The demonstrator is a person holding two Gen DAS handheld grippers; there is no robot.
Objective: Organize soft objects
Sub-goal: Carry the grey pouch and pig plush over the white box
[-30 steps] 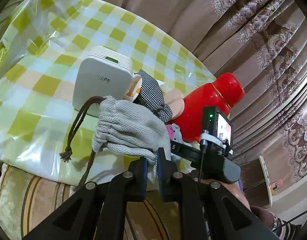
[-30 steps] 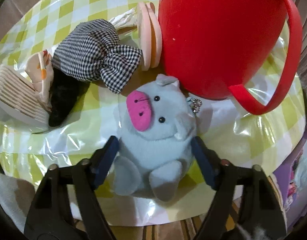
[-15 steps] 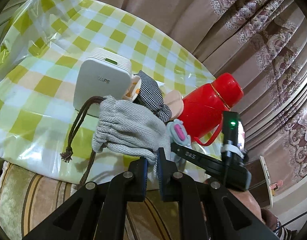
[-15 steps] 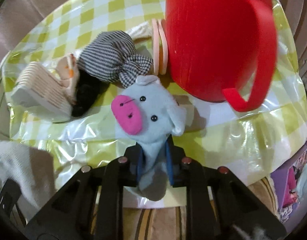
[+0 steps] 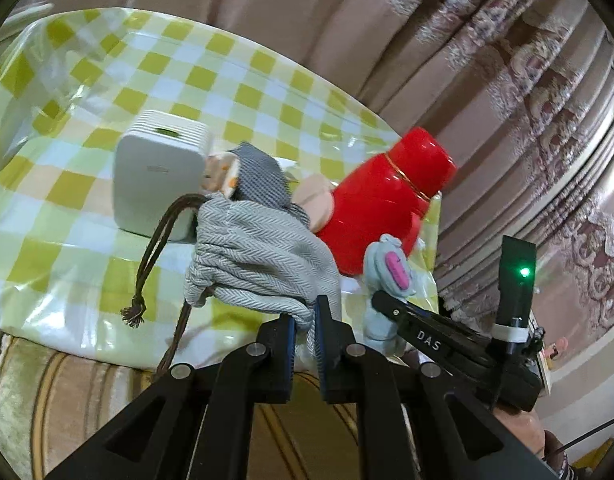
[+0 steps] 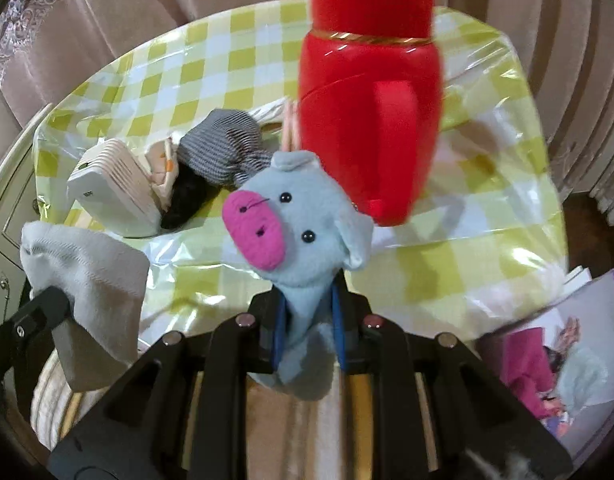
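Two soft things were held: the left tool [image 5: 305,326] pinched the limp grey drawstring pouch [image 5: 259,256] by its edge, the right tool [image 6: 309,316] squeezed the light plush pig [image 6: 295,236] at its yielding body, above the surface [image 6: 447,264].

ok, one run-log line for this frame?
left gripper: shut on grey drawstring bag | right gripper: shut on blue pig plush, off the table | bag mouth: not visibly open

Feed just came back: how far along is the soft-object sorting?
Nothing looks stowed yet. In hand: left gripper pinches the grey drawstring pouch; right gripper grips the blue pig plush, held off the table. Left: checked fabric bundle beside the red flask.
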